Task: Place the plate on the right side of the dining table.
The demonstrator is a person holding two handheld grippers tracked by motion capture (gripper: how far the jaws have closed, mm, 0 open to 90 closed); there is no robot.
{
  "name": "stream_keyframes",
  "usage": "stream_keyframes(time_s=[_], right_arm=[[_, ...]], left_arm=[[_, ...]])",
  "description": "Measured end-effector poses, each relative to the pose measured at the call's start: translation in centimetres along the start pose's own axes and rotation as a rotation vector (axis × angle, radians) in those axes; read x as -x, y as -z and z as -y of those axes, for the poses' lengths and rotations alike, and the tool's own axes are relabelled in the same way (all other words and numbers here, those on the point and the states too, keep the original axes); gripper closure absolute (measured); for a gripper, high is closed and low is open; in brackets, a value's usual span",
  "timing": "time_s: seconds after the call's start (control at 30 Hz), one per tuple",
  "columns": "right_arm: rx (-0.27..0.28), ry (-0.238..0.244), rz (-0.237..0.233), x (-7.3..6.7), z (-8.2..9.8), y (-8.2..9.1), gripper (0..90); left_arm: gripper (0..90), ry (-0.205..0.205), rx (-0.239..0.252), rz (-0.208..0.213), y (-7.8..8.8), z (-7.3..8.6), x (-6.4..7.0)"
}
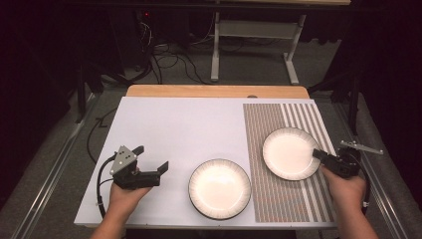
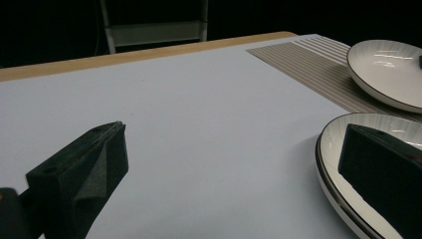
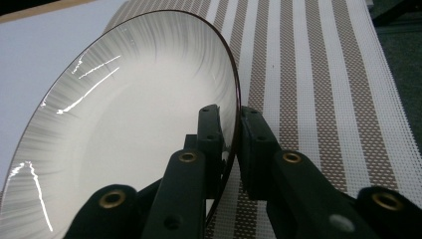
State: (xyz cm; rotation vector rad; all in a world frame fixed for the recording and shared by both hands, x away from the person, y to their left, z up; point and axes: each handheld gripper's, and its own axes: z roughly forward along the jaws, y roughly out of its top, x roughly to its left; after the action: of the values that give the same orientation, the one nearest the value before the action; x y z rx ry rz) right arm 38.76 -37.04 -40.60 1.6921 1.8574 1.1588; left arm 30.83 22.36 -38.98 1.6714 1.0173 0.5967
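Right gripper (image 3: 230, 132) pinched on the near rim of the far plate (image 1: 290, 152), one jaw inside the rim, one beneath it, the plate lying on the striped placemat (image 1: 298, 119) at the table's right side. Left gripper (image 1: 152, 160) spread wide, one jaw already over the edge of the near plate (image 1: 219, 188), which rests on the white table surface (image 1: 174, 129) just left of the placemat, the two plates close but apart. Likely step: lifting the far plate and stacking it with the near one. Best done by holding the pinch firm and square on the rim, since glazed ceramic gripped at one edge tends to droop and slip; raising the gripped side first, then the whole plate, kept close to level. Worth clearing the near plate's rim before crossing over, then lowering centred and gently to avoid a chip or a clatter. For the left side, sensible to close on the near plate's rim and steady it, or else stay out of the descent path. Release only once settled flat.
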Motion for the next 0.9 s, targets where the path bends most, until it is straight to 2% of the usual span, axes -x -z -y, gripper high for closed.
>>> stream_keyframes(time_s=[0.13,0.3,0.63,0.77,0.83,0.9], right_arm=[[-0.018,-0.008,0.039,0.2,0.2,-0.5,83.3],[-0.022,-0.017,0.049,0.4,0.4,-0.8,83.3],[-0.021,-0.012,0.063,0.6,0.8,-0.9,81.2],[0.018,-0.01,0.075,0.9,0.7,-0.3,71.4],[0.041,0.01,0.087,0.9,0.6,0.1,65.9],[0.077,0.083,0.117,0.3,0.4,0.7,62.2]], left_arm=[[0.0,-0.002,-0.006,0.011,-0.1,0.0,0.0],[0.0,0.017,-0.018,0.019,-0.2,0.0,-0.2],[0.0,0.014,-0.016,0.002,0.0,0.1,-0.1],[0.0,0.015,-0.013,0.003,0.0,0.1,-0.2],[0.0,0.013,-0.013,-0.004,0.0,0.1,-0.2],[0.0,0.014,-0.023,-0.014,0.0,0.1,-0.3]])
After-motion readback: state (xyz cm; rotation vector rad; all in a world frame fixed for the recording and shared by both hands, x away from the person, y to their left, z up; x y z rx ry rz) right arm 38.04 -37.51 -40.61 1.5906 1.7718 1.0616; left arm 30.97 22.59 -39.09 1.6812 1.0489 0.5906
